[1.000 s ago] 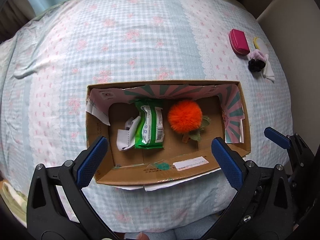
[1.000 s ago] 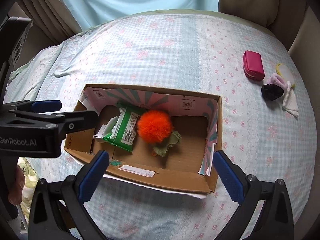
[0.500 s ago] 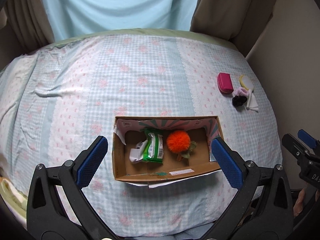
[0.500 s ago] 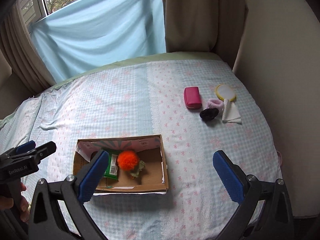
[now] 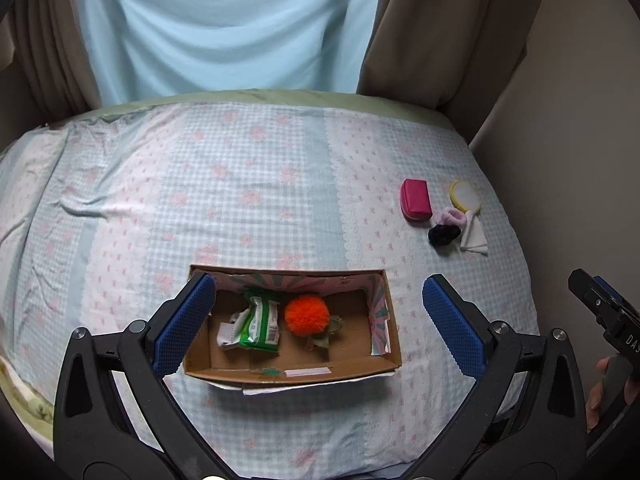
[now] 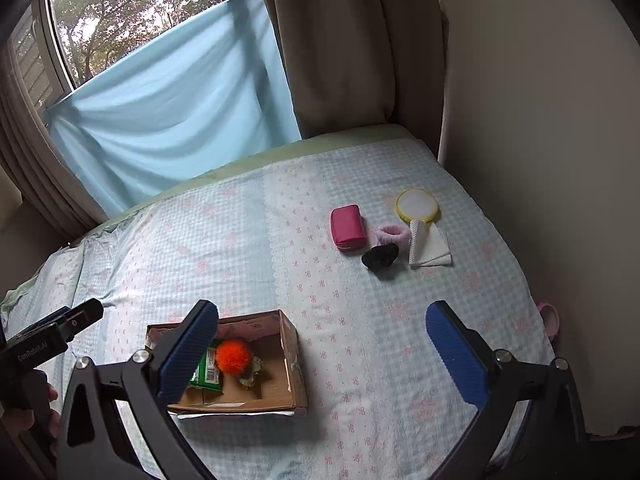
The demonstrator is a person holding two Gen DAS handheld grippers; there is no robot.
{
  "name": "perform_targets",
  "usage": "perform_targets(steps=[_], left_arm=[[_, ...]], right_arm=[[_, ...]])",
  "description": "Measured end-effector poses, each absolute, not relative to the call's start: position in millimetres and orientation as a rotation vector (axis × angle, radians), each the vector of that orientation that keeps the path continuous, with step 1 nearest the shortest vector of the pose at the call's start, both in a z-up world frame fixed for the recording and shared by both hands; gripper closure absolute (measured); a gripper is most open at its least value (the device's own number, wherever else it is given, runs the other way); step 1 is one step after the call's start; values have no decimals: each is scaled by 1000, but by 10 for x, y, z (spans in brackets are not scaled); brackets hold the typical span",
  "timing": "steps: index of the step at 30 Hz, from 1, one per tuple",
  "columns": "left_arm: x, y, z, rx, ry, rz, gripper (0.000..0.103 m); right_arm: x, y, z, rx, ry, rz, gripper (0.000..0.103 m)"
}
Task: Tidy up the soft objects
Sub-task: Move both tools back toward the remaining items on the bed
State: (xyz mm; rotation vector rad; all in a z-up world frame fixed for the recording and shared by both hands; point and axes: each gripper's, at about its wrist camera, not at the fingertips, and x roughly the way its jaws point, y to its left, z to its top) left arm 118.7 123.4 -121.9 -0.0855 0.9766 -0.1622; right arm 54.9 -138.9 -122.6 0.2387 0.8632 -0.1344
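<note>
Cardboard, brown and open-topped, forms the shallow box (image 5: 292, 364) that lies on the bed just beyond the left gripper (image 5: 318, 324), framed between its two blue pads; inside sit a fluffy orange pompom (image 5: 307, 315), a green plastic-wrapped packet (image 5: 262, 324) with a barcode label, and a crumpled white wrapper (image 5: 229, 330). Judging by the task, this box is the collecting place, and the soft pieces not yet gathered lie well beyond the right gripper (image 6: 322, 354), past its right finger: a pink fuzzy scrunchie (image 6: 393, 235), a black scrunchie (image 6: 380, 258) touching it, a folded white cloth (image 6: 428, 249), a magenta zip pouch (image 6: 347, 226) and a round yellow-rimmed mirror (image 6: 417, 205). They are clustered near the wall, probably laid out as a starting pile. Both grippers are spread wide with nothing between their pads, hovering above the checked floral bedsheet (image 5: 260, 184). Each tool is held by a hand (image 5: 608, 396) at the frame edge. Readable writing is scant: "GenRobot.AI" on the left gripper's body in the right view, and "DAS" cut off on the right tool; the box's white sticker is illegible.
</note>
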Motion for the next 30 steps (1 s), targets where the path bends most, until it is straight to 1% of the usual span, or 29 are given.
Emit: perform_targets(steps=[6,11,19,25,30], left_arm=[[1280,583,-1222,-126,972,-124,0],[1457,17,-1325,-160,977,-99,0],[1877,-621,-1539,-172,1009,-78,0],[2329,-948,-1804,-160,1048,-95,0],[2793,-1210,-2175,-141,1092,-125,0]], right_arm=[[719,-2055,-1315,216,871,-108,0],[917,-2502,-1493,163,886,-78,0],[1300,-2998,-1792,205,922,-50,0],[1629,-3269,-2087,251,951,-77,0],[1908,-3477,-2419,281,986,-107,0]])
